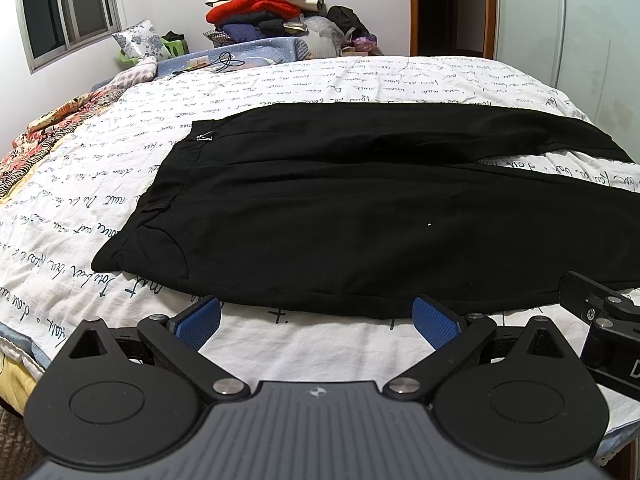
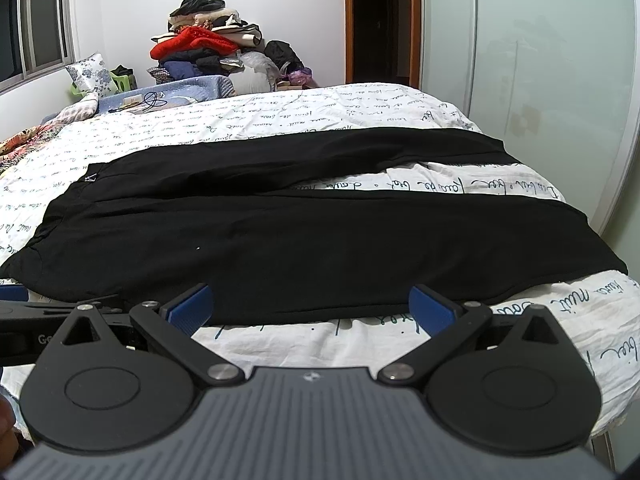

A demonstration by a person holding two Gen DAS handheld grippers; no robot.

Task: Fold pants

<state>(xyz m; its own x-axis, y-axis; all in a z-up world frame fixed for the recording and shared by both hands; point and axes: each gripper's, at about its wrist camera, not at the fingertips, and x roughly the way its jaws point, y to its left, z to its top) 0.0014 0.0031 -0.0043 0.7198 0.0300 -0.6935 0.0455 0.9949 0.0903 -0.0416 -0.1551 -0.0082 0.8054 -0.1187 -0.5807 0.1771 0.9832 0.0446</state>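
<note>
Lying crosswise, pants (image 1: pixel 340 208), waistband left

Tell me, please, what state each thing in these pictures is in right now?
Pants: spread flat on the bed, legs apart, not yet folded.
Left gripper: open, holding nothing.
Right gripper: open, holding nothing.
Clothes pile: stacked untidily behind the bed.
Window: shut.

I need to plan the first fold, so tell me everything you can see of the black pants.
The black pants lie flat and unfolded on the white script-printed bedspread, waistband to the left, legs running right. The legs part in a narrow V showing bedspread between them. The fabric looks soft and matte, with slight wrinkles, a pocket seam near the waist, a small metal clip at the waistband and a white fleck. Both grippers, left and right, are open at the near hem, gripping nothing.
</note>
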